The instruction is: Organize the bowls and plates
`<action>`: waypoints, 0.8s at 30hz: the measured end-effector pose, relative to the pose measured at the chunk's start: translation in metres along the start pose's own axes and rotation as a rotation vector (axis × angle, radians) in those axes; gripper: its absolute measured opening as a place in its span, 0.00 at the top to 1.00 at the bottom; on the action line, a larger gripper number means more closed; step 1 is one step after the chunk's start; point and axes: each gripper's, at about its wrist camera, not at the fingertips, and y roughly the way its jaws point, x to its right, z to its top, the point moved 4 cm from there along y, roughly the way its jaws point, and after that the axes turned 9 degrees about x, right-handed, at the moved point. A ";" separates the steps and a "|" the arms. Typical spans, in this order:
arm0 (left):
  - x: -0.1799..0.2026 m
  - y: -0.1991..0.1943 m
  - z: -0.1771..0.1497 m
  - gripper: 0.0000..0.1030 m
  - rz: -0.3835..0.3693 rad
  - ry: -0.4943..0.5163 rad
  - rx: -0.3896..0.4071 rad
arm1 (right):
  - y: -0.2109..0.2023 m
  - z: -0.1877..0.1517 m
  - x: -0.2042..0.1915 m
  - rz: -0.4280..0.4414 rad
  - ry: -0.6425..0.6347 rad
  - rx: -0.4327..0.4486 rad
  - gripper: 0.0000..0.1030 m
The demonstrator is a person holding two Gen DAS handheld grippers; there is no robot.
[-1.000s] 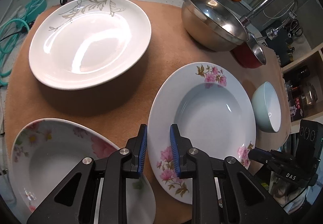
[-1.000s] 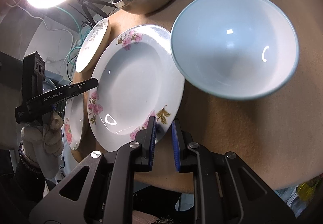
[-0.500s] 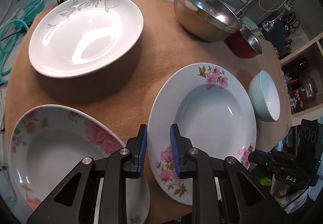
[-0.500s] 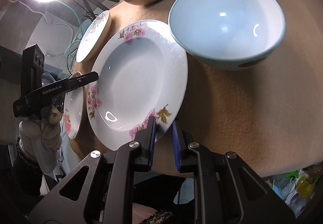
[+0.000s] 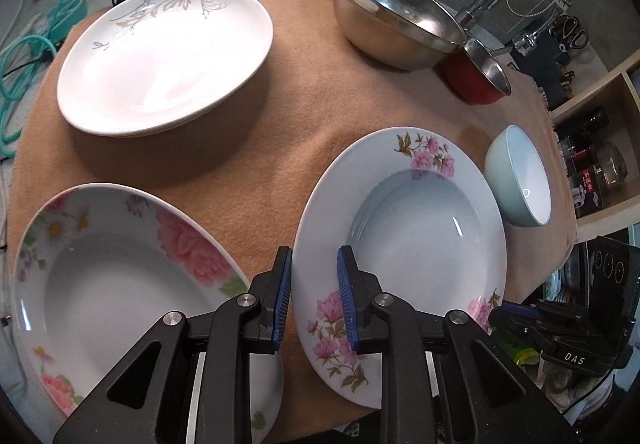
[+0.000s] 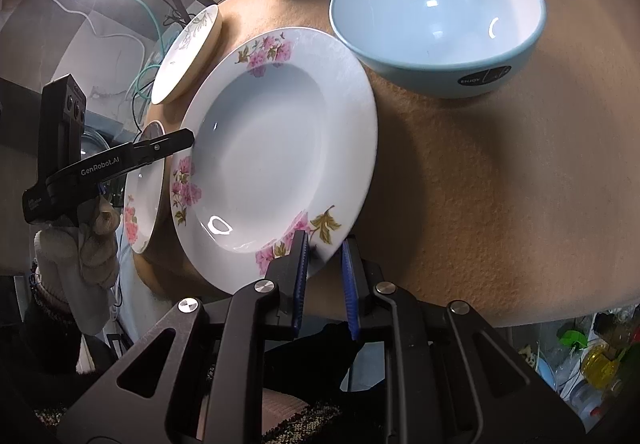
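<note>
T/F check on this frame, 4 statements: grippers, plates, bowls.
1. Both grippers straddle the rim of the pink-flower plate: left gripper, right gripper. True.
2. The blue bowl sits inside the steel bowl. False: it stands alone on the mat.
3. The red bowl is next to the steel bowl. True.
4. The leaf-pattern plate holds food. False: it looks empty.
</note>
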 end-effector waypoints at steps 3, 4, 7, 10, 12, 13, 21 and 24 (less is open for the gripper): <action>0.001 0.000 -0.001 0.79 0.005 0.003 0.004 | 0.001 0.000 -0.002 -0.002 -0.009 0.001 0.83; 0.002 0.001 -0.001 0.79 0.007 0.005 0.005 | 0.000 0.000 -0.001 -0.001 -0.008 -0.001 0.83; 0.003 0.001 -0.001 0.80 0.016 0.007 0.008 | -0.001 -0.001 -0.001 -0.003 -0.012 -0.004 0.83; 0.005 -0.001 -0.001 0.80 0.033 0.024 0.020 | -0.005 0.000 -0.002 -0.029 -0.033 0.007 0.83; 0.005 -0.003 0.001 0.80 0.034 0.024 0.030 | -0.009 0.000 -0.004 -0.034 -0.041 0.018 0.83; 0.004 -0.005 0.002 0.80 0.039 0.025 0.037 | -0.011 0.001 -0.005 -0.039 -0.044 0.023 0.83; -0.001 -0.025 0.012 0.80 0.052 0.008 0.109 | -0.029 0.011 -0.008 -0.089 -0.076 0.078 0.83; -0.007 -0.038 0.017 0.80 0.056 -0.011 0.149 | -0.037 0.018 -0.016 -0.099 -0.113 0.111 0.82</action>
